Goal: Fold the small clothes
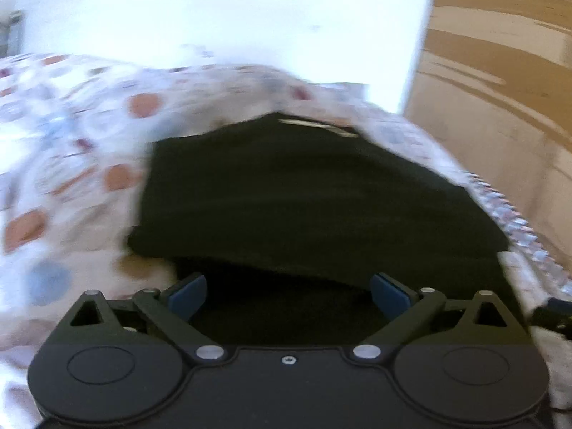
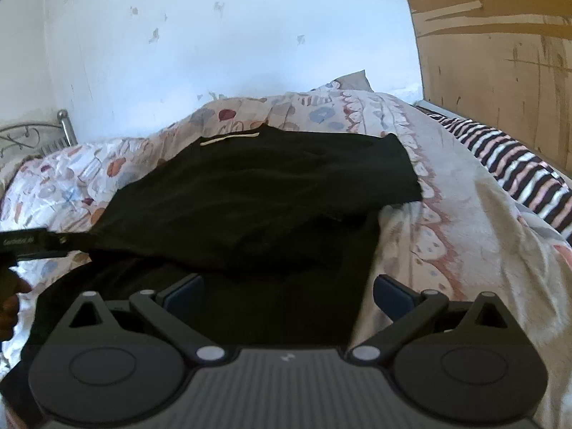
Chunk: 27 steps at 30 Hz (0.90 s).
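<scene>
1. Both the left gripper and the right gripper gape wide, holding nothing.
2. The black garment lies part-folded on the quilt, just ahead.
3. Pinch the near hem at both corners, lift evenly, and lay it toward the far label.

Garment on bed, both grippers at its near edge.

Garment lies on the bedcover with its top layer folded over a lower layer that runs toward the cameras. Right gripper sits over the near lower layer, jaws spread; left gripper likewise, jaws spread, and appears at the left edge of the right wrist view, touching the garment's left corner. Wall behind the bed, wooden panel to the right, striped cloth on the bed's right side, metal bedframe far left.
</scene>
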Available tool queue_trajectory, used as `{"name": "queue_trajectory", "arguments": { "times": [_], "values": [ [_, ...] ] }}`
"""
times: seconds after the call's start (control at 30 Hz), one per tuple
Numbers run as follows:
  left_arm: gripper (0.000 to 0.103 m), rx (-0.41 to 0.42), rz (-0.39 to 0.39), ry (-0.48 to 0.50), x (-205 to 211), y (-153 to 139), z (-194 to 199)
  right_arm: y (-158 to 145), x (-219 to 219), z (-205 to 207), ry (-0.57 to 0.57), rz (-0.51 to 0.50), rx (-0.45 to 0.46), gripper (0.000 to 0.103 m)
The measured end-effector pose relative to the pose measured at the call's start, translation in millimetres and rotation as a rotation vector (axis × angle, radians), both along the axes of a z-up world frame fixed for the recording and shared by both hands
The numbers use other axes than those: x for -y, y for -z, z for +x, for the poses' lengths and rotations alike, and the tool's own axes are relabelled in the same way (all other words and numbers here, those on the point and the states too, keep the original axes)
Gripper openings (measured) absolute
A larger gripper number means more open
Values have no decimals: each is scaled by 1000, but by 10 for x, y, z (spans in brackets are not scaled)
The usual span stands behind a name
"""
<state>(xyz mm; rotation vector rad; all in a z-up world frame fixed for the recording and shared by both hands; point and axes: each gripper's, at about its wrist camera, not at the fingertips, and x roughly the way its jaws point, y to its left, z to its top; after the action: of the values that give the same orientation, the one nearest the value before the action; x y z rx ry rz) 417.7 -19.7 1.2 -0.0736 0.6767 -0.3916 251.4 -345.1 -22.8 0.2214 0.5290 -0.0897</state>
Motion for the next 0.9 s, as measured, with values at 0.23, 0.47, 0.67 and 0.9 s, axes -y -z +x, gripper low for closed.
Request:
{"name": "queue_trajectory", "arguments": {
  "times": [0.23,0.47,0.67,0.9],
  "values": [
    [93,-3,22,-201,-698,146,551,-5,-194,486,-31,-8,7,103],
    [39,-54,-78,-195,-920,224,977,111,-312,919,57,-62,-37,103],
    [6,-150,-134,-159,-918,377,1019,245,-227,1028,98,3,-74,103],
    [4,-171,-394,-304,-1249,465,878,311,-238,1091,104,-24,-113,103]
  ]
}}
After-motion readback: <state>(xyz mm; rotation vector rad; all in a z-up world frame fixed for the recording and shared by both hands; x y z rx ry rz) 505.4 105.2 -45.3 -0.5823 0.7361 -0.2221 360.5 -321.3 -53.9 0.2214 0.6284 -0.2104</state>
